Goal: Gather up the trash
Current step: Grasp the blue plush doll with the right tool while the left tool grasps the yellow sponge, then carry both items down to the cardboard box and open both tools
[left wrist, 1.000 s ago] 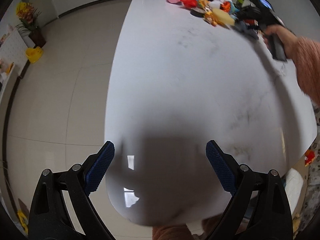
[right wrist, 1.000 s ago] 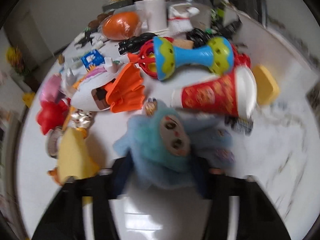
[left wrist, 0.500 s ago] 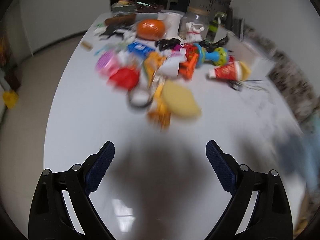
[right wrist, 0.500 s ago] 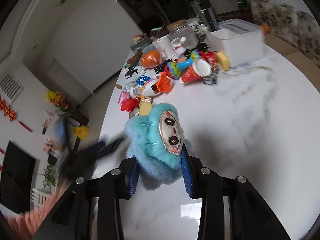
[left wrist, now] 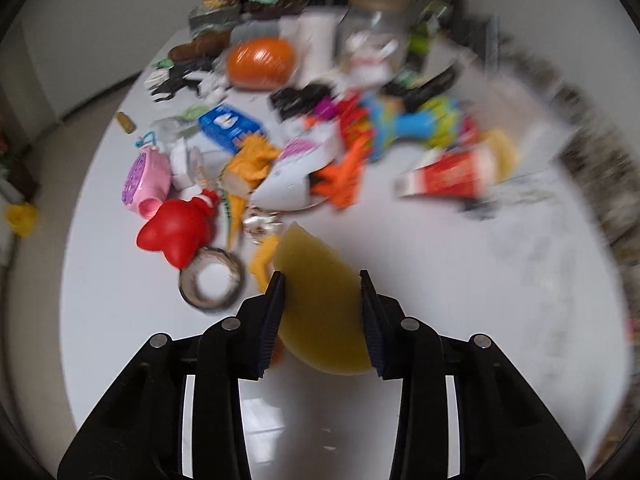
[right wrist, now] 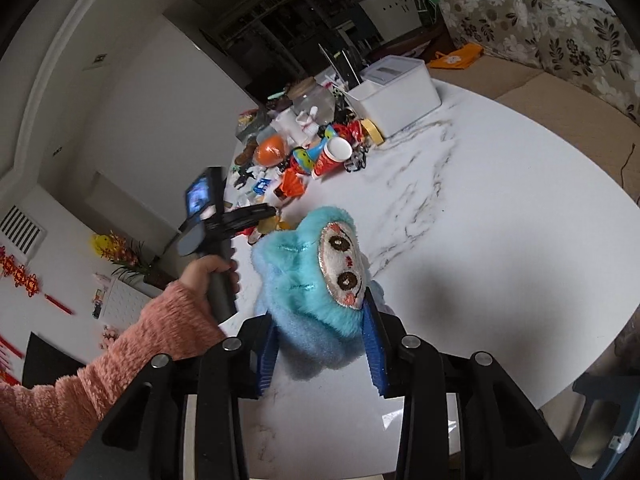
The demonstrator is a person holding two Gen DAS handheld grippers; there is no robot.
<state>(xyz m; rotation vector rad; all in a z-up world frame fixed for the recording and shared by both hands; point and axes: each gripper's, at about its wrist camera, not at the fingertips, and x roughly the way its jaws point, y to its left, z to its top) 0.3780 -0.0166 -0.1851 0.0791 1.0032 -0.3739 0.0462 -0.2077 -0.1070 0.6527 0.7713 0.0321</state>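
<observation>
While clamped on the yellow sponge (left wrist: 324,300), jaws just closed in, left claw (left wrist: 323,280) in the pick-up step; right claw (right wrist: 320,340) gripping the blue plush toy (right wrist: 316,280) above the counter (right wrist: 500,240) — next, likely a lift clear, then carrying both to the white bin (right wrist: 394,92) beyond the clutter.

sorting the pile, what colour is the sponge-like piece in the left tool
Pale yellow. The sponge-like piece shows best in the left wrist view.

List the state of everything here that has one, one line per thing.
left gripper: jaws just closed, shut on the yellow sponge
right gripper: shut on the blue plush toy, held above the table
red paper cup: lying on its side
glass jar: upright, lid on
tape roll: lying flat
</observation>
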